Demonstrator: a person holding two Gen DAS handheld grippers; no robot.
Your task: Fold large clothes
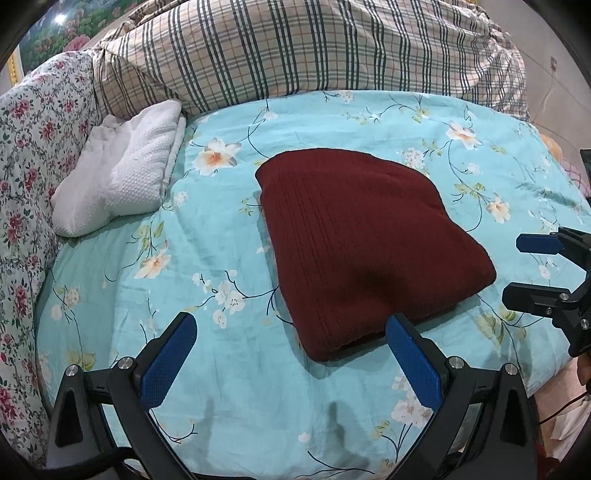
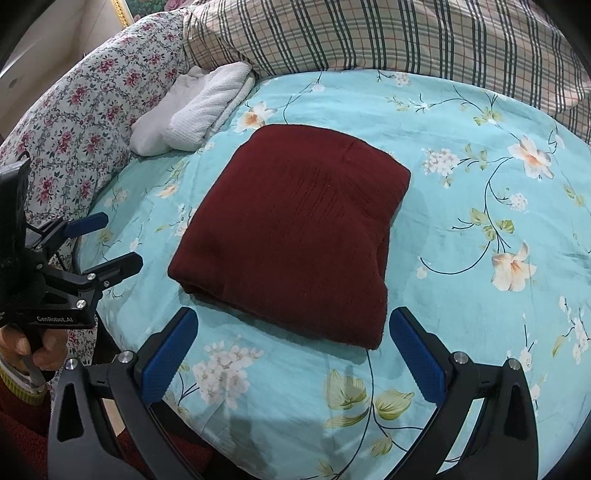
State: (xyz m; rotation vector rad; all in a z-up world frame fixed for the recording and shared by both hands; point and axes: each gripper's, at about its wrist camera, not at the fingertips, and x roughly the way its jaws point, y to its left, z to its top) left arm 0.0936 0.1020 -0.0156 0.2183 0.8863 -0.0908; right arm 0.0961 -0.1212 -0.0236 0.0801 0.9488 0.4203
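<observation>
Bedding first: a turquoise floral sheet [image 2: 461, 177] covers the bed, a plaid quilt [image 2: 388, 33] heaped at its far side; a maroon knit garment [image 2: 291, 225] lies mid-sheet, already folded into a thick pad, probably soft, heavy and limp, best taken at its near corners; a white towel [image 2: 199, 110] sits near its far-left corner, apart; left gripper [image 1: 291, 332] and right gripper [image 2: 293, 328] hover at the near edge, jaws apart, holding nothing.

I see a white knitted pillow [image 1: 114, 173] on the turquoise floral sheet [image 1: 229, 229], beside a plaid quilt [image 1: 295, 48] and a rose-print cover [image 1: 33, 122].
</observation>
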